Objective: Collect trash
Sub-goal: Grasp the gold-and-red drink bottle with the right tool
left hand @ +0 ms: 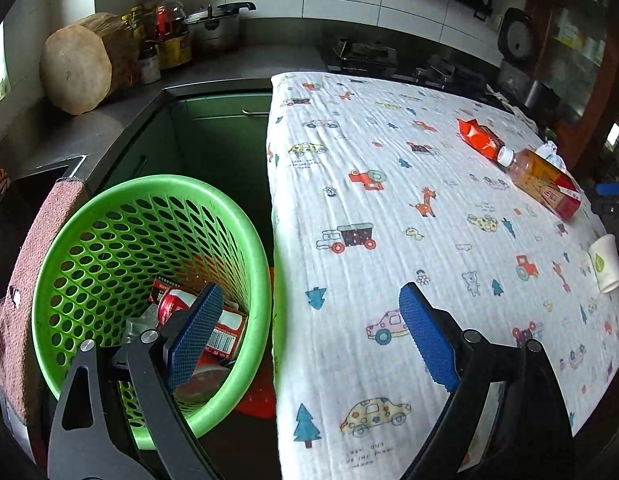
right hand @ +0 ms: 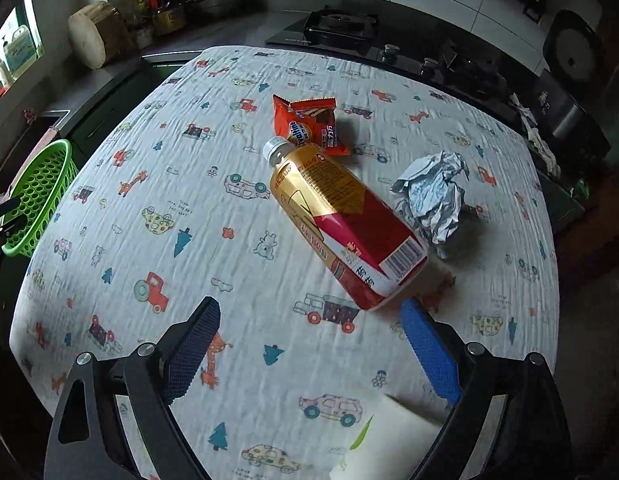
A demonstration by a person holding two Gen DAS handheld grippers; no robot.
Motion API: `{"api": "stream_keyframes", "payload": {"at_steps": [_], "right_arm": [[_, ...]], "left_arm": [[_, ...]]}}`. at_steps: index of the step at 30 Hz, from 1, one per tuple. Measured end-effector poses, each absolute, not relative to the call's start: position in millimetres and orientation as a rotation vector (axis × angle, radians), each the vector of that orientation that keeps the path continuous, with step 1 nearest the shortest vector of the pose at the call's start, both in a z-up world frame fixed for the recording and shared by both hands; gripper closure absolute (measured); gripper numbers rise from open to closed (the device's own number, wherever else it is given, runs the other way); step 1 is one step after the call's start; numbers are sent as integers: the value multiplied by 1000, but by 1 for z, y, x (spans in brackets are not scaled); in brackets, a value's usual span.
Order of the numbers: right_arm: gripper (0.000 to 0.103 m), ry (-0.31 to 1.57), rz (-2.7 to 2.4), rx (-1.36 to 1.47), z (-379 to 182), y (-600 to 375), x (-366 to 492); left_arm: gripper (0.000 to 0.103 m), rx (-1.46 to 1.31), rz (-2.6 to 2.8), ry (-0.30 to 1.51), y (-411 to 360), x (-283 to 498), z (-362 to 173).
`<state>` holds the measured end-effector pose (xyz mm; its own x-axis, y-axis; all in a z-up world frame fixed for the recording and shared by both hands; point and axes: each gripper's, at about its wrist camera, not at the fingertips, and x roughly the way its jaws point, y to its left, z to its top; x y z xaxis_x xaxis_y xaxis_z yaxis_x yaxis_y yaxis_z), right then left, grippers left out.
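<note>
Plastic rolls: your spread, empty right gripper (right hand: 309, 344) could nudge the bottle (right hand: 341, 224) off the table (right hand: 109, 280). Your left gripper (left hand: 309, 332), also spread, hovers by the basket (left hand: 157, 184).

Two fingers are seen on the left gripper (left hand: 311, 332). Each finger is made of flat black metal bars with long cut-out holes. Round silver screws (left hand: 149, 336) are set in the joints. A blue pad (left hand: 427, 338) with tiny bumps is stuck on the inner side of each fingertip. The same build is seen on the right gripper (right hand: 309, 350): black metal bars, shiny silver screw heads (right hand: 473, 348), and bumpy blue pads (right hand: 193, 350). One pad looks dark blue in shadow and the other looks bright blue.
</note>
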<state>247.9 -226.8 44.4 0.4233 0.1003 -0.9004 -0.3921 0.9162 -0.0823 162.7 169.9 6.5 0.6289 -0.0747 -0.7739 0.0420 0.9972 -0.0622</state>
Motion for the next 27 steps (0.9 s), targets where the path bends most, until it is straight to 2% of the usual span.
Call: {"api": "stream_keyframes", "payload": {"at_steps": [10, 17, 22, 27], "right_arm": [[14, 1143, 417, -518, 2, -214, 325], [14, 1198, 500, -556, -25, -213, 350], [29, 1237, 538, -586, -39, -209, 351], [32, 1235, 530, -572, -39, -211, 346]], "left_arm": [[14, -12, -73, 935, 141, 177, -6], [14, 30, -102, 954, 116, 185, -9], [14, 51, -120, 960, 103, 189, -9], [14, 68, -138, 968, 92, 192, -11]]}}
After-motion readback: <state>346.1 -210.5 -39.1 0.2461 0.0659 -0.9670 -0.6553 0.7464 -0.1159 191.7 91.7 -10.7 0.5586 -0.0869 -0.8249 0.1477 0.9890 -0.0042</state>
